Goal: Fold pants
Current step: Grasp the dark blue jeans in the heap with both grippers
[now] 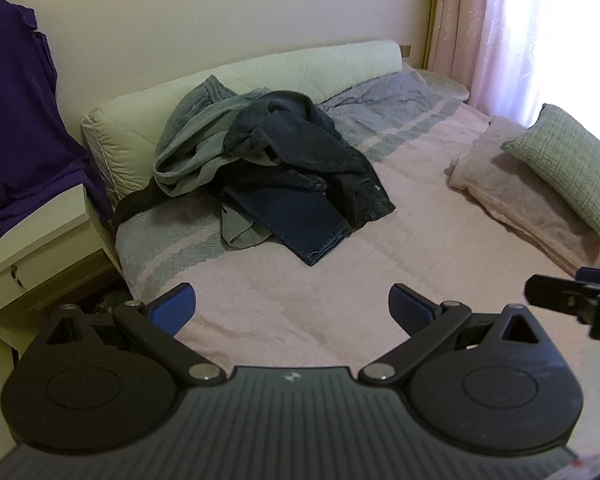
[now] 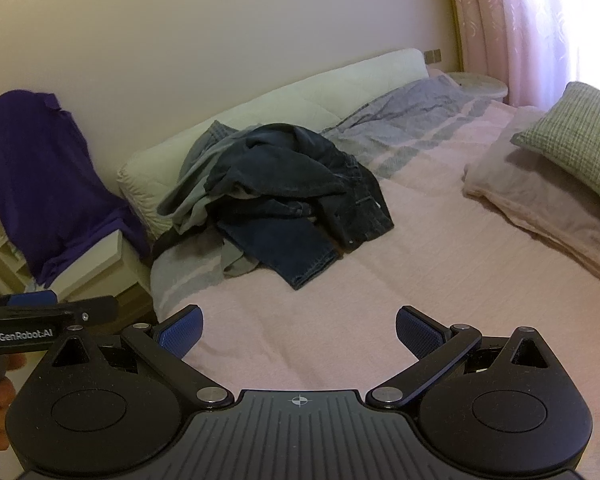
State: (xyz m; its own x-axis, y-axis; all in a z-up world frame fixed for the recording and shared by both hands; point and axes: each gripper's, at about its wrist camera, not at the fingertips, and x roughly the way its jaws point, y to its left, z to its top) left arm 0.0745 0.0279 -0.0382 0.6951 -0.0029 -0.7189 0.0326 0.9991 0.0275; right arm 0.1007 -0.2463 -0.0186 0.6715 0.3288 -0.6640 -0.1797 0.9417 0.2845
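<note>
A heap of crumpled pants lies at the far left of the bed: dark blue jeans (image 1: 300, 176) (image 2: 288, 200) on top, grey pants (image 1: 188, 148) (image 2: 196, 184) beneath and to the left. My left gripper (image 1: 292, 310) hovers open over the pink bedspread, well short of the heap, nothing between its blue pads. My right gripper (image 2: 299, 334) is likewise open and empty, at a similar distance from the pile. Each gripper shows at the edge of the other's view.
The bed (image 1: 380, 280) (image 2: 420, 272) has a pink cover with grey stripes. Pillows (image 1: 564, 160) (image 2: 572, 148) lie at the right. A cream headboard cushion (image 1: 260, 68) lines the wall. A purple shirt (image 1: 16, 100) (image 2: 44, 176) drapes over furniture at left. Curtains hang at right.
</note>
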